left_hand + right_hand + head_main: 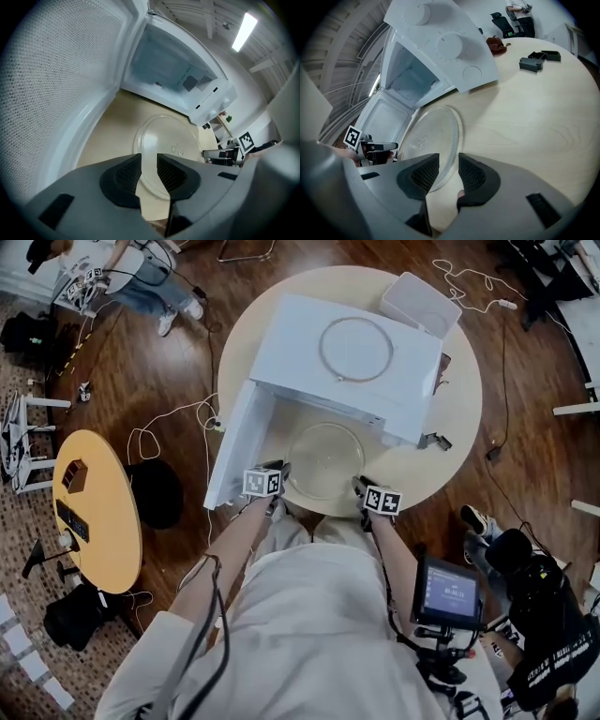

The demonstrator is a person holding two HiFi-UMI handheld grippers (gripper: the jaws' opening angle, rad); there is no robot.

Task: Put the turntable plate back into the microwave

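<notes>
The clear glass turntable plate (pixel 326 460) lies flat on the round table just in front of the white microwave (pixel 352 362), whose door (pixel 230 451) stands swung open to the left. My left gripper (pixel 278 470) is at the plate's left rim and my right gripper (pixel 359 486) at its right rim. In the left gripper view the jaws (pixel 149 161) stand apart with the plate (pixel 166 150) showing in the gap. The right gripper (pixel 449 161) is also open, and the plate's edge (pixel 457 136) runs into its gap without being pinched. The cavity (pixel 168 70) is empty.
A roller ring (pixel 356 348) lies on top of the microwave, with a white box (pixel 420 304) behind it. Dark small parts (pixel 536 60) sit on the table's right side. A second yellow table (pixel 94 512) stands at the left; cables run over the floor.
</notes>
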